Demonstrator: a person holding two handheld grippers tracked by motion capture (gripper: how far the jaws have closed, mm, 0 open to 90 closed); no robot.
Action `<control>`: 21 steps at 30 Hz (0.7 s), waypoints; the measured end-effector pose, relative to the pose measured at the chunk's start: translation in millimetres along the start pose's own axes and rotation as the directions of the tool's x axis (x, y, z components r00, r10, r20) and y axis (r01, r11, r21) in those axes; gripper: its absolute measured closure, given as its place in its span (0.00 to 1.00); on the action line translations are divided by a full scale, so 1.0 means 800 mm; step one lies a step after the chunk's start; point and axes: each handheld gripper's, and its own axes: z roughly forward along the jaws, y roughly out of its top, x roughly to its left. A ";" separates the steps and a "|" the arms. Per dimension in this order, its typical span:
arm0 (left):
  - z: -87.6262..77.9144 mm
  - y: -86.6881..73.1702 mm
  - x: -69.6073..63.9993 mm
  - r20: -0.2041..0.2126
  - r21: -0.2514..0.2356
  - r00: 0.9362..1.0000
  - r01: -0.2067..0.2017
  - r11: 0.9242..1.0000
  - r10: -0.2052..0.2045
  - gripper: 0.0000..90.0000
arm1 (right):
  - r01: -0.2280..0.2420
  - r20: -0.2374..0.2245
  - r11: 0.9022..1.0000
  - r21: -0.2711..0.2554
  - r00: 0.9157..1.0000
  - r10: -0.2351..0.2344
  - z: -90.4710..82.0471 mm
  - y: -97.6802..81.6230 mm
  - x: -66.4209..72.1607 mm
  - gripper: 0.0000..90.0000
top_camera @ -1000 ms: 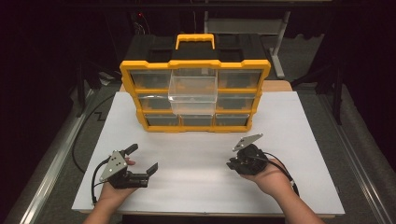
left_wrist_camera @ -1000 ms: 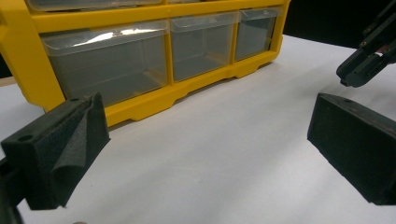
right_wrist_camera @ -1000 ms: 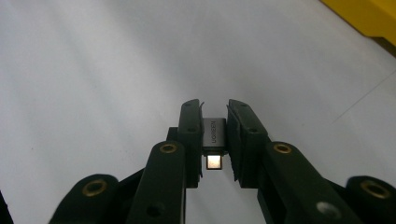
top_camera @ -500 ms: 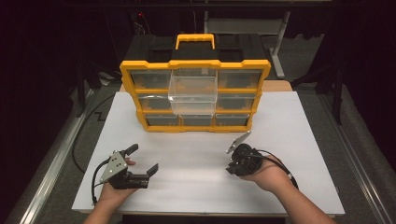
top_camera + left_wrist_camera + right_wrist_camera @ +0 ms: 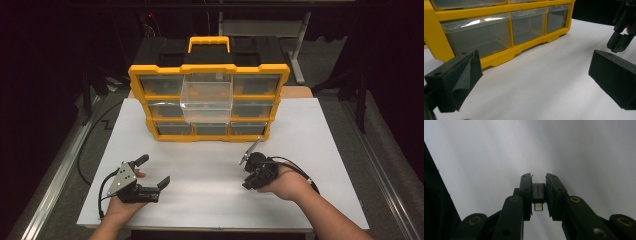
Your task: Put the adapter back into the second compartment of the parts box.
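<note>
A white table (image 5: 310, 150) bears a yellow drawer organizer (image 5: 209, 102) near its far edge.

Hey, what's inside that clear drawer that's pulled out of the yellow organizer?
The clear plastic drawer pulled out of the yellow plastic drawer organizer looks empty in the high view, with nothing showing through its front and sides. Its back part sits inside the cabinet, so that end is hidden.

A small dark grey adapter (image 5: 538, 192) with faint lettering on its face sits clamped between the two pads of the right gripper (image 5: 538, 183). Its silvery plug end (image 5: 538, 207) points back toward the gripper's body, away from the jaw tips, over the white tabletop.
</note>
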 end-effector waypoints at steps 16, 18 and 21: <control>0.000 0.000 0.000 0.002 -0.001 1.000 -0.001 1.000 0.001 0.00 | 0.064 -0.030 0.995 0.072 0.998 -0.062 -0.039 0.018 0.000 0.86; 0.000 0.000 0.000 0.001 -0.001 1.000 -0.001 1.000 0.001 0.00 | 0.076 -0.031 0.994 0.076 0.997 -0.074 -0.044 0.020 0.000 0.86; 0.000 0.000 0.000 0.002 -0.001 1.000 -0.001 1.000 0.001 0.00 | 0.084 -0.031 0.993 0.087 0.996 -0.082 -0.053 0.025 0.001 0.86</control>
